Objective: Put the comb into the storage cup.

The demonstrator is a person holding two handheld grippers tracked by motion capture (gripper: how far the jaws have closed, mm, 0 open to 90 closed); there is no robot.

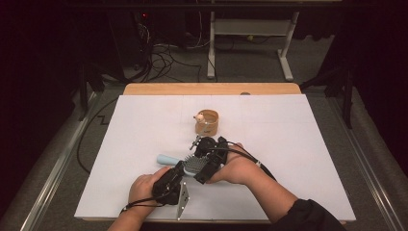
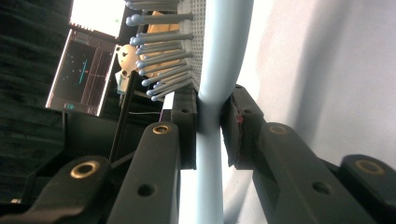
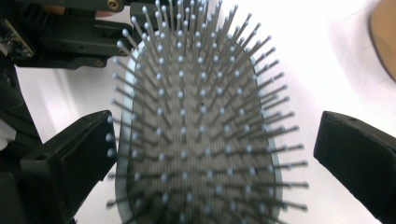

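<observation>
Your left gripper (image 2: 208, 123) clamped the brush (image 2: 219, 70) by its neck, low over the bench (image 1: 288, 144) — right gripper (image 3: 210, 154) fingers stood wide, straddling the bristles, gripping nothing. Handover step, seemingly — next: withdraw the right.

Left claw (image 2: 209, 126) clamped on pale blue hairbrush (image 2: 219, 60), its two black jaws rising from bottom of frame and pressing the thin neck from both sides at centre. Handle runs down to bottom edge btwn the jaws. Brush head goes up to top centre, grey bristles w/ rounded blue tips pointing left. White desk (image 2: 336, 70) covers right half. Upper left: lit screen (image 2: 84, 74) against dark bkgd.
</observation>
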